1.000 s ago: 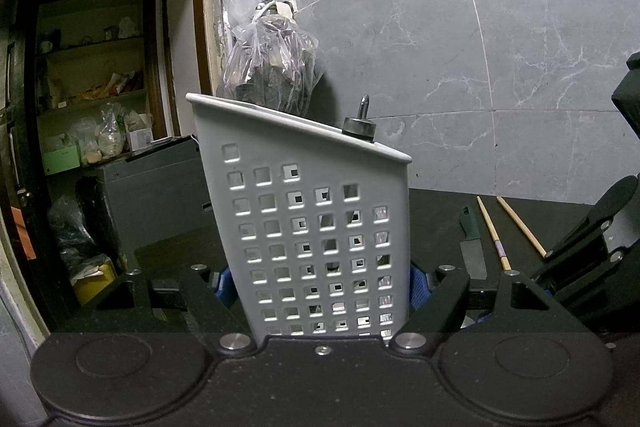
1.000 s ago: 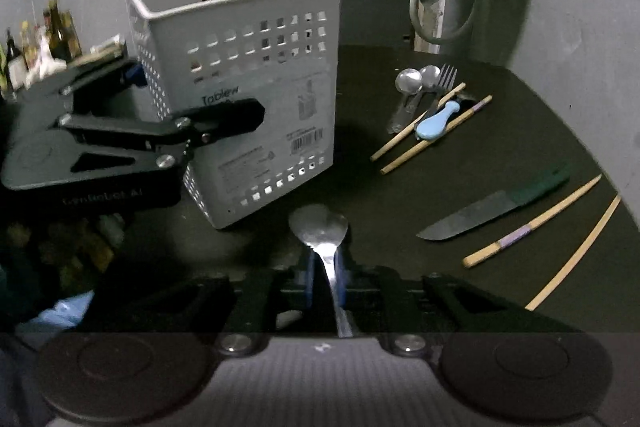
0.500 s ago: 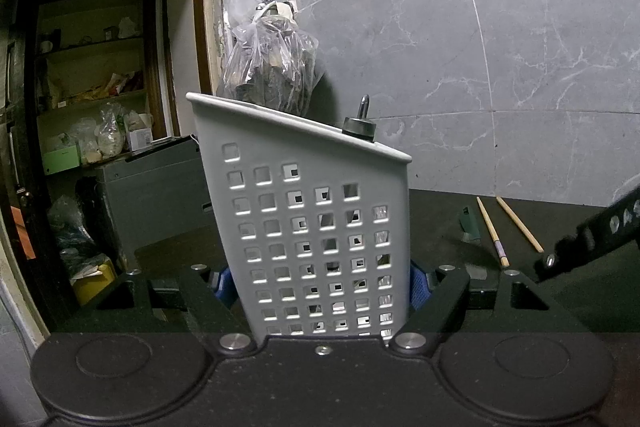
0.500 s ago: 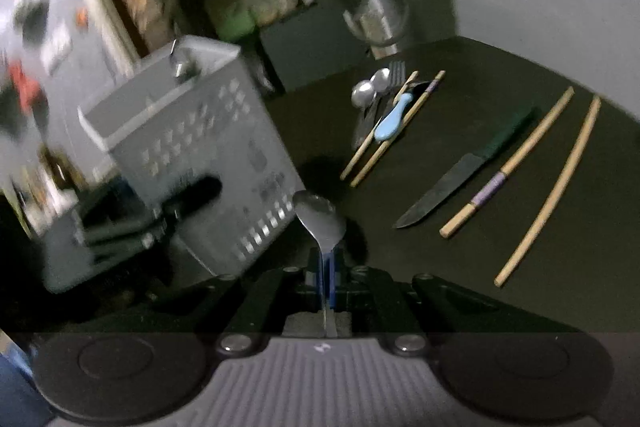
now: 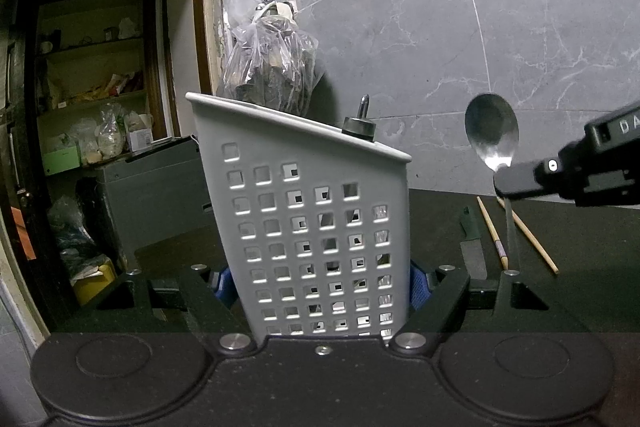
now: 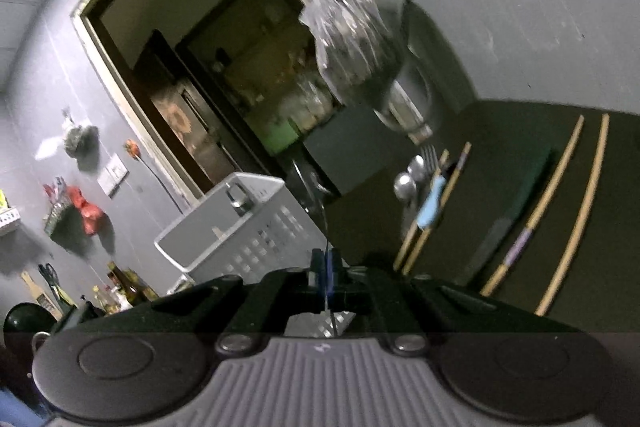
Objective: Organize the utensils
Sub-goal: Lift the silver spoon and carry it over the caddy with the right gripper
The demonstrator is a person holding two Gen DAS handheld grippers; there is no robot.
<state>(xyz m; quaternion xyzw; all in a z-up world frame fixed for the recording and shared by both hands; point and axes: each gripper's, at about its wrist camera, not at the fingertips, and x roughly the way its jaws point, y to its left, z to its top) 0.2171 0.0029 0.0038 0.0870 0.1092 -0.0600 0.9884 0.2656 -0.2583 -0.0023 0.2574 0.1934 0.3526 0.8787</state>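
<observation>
A white perforated utensil caddy stands tilted on the dark counter, with my left gripper shut on its lower walls between blue pads. A metal-capped utensil pokes above its rim. My right gripper is shut on a steel spoon, bowl up and handle hanging down, to the right of the caddy and level with its rim. In the right wrist view the spoon shows edge-on, with the caddy to its left and below.
On the counter lie two spoons and a fork, a blue-handled piece, several chopsticks and a green-handled knife. A plastic bag hangs on the grey marble wall behind the caddy. A doorway opens to the left.
My right gripper has rolled and swung, so the spoon went from flat-on and low to upright and raised beside the caddy, now showing in the left wrist view. The left gripper and caddy stayed put.
</observation>
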